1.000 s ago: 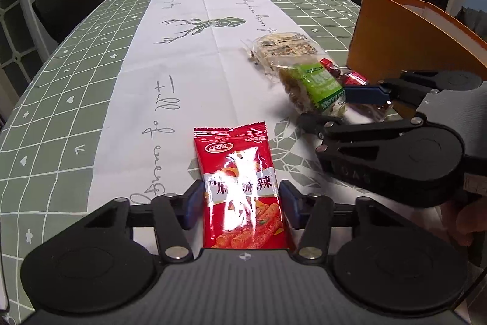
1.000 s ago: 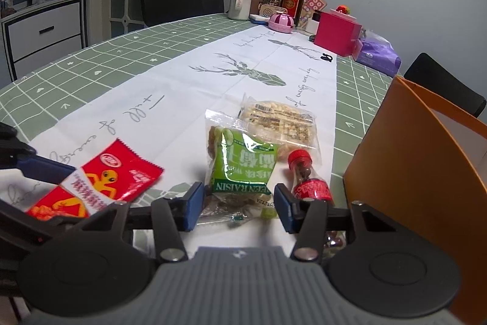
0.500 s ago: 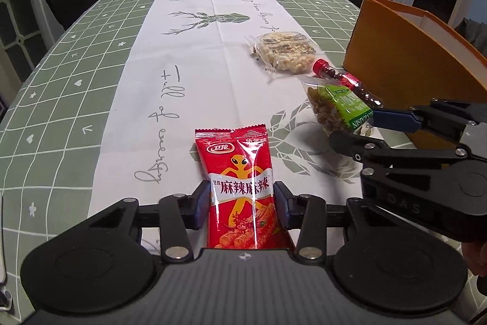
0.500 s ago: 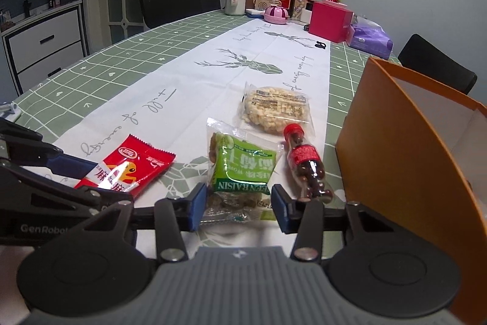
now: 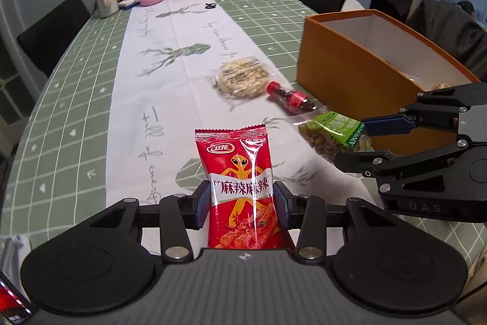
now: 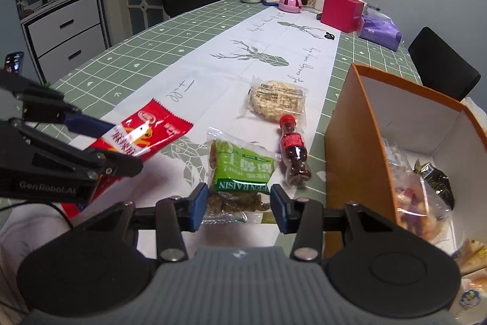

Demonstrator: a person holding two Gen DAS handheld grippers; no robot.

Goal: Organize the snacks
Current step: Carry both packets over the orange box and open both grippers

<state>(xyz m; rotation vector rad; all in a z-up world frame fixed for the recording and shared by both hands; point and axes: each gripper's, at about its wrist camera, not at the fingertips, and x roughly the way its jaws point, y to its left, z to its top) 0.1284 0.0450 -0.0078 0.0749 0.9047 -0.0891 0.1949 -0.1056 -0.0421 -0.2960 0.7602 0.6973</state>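
Seen only from the right wrist: wrapped snacks already lying inside the orange box (image 6: 350,124), whose inside the left wrist view mostly hides. Left gripper (image 5: 242,204) clamped on the red snack packet (image 5: 240,185), pads pressed against both edges, packet lifted off the tablecloth (image 5: 137,57) and standing up between the fingers. Right gripper (image 6: 239,207) closed on the near end of the green raisin bag (image 6: 242,169), beside the small cola bottle (image 6: 293,154) and below the rice cracker pack (image 6: 278,102), both flat on the table.
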